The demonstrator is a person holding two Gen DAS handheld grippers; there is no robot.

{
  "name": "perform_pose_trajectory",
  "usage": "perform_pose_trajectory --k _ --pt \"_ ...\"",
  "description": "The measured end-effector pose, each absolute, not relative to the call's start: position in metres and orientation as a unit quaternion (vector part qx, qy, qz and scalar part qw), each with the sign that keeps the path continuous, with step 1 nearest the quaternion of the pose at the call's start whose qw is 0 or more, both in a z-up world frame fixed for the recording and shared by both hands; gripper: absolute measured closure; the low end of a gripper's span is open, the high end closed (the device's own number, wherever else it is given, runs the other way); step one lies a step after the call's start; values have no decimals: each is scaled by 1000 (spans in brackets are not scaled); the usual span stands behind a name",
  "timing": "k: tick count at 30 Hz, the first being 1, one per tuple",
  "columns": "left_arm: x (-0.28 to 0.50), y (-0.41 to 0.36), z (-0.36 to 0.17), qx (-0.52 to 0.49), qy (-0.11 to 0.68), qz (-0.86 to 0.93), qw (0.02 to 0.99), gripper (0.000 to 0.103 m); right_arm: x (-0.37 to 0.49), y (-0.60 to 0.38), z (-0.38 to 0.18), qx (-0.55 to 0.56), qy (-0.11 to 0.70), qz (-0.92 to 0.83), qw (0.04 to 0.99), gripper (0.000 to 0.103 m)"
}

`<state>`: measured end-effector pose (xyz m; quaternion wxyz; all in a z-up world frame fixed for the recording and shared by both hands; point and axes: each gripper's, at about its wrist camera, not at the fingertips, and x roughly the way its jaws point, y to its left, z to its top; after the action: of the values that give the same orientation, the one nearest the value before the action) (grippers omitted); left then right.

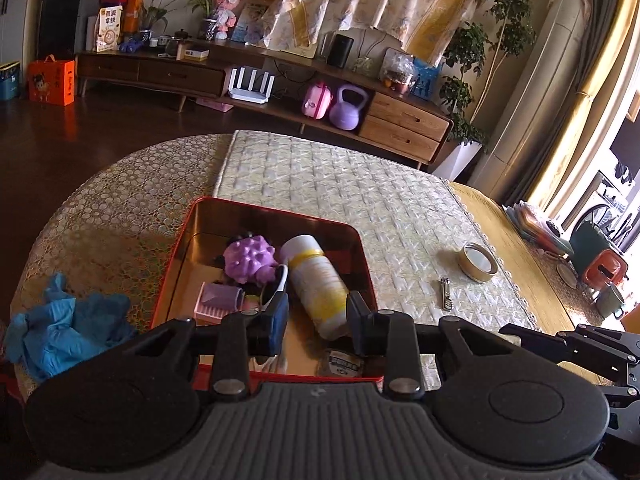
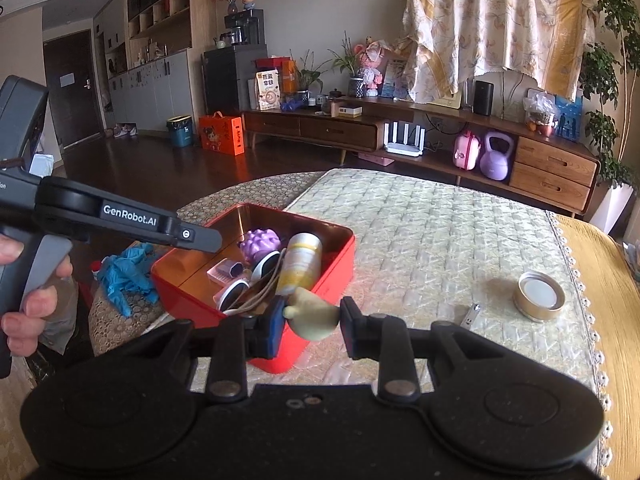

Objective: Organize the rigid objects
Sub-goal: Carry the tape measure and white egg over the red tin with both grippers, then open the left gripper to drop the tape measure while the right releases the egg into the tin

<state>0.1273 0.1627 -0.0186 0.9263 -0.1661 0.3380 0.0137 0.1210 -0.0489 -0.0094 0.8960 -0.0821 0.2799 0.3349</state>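
A red tin with a gold inside stands on the quilted mat. It holds a purple knobbly ball, a white and yellow bottle lying down, a pink comb-like piece and other small things. My left gripper hovers over the tin's near side, open, nothing pressed between its pads. In the right wrist view it reaches in from the left above the tin. My right gripper is shut on a small beige lump, just off the tin's near corner.
A round gold-rimmed lid and a metal nail clipper lie on the mat to the right. Crumpled blue gloves sit left of the tin. Mugs and a stack of papers stand at the table's far right.
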Motion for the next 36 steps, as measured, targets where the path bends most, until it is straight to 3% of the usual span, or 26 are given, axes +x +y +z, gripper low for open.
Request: perform_pose_trajectory --k 24,36 --pt "133 196 -62 -165 361 43 917 72 157 53 -64 -140 337 361 858 73" --pt "133 186 -60 -158 360 35 919 72 152 33 -52 -99 342 358 863 63"
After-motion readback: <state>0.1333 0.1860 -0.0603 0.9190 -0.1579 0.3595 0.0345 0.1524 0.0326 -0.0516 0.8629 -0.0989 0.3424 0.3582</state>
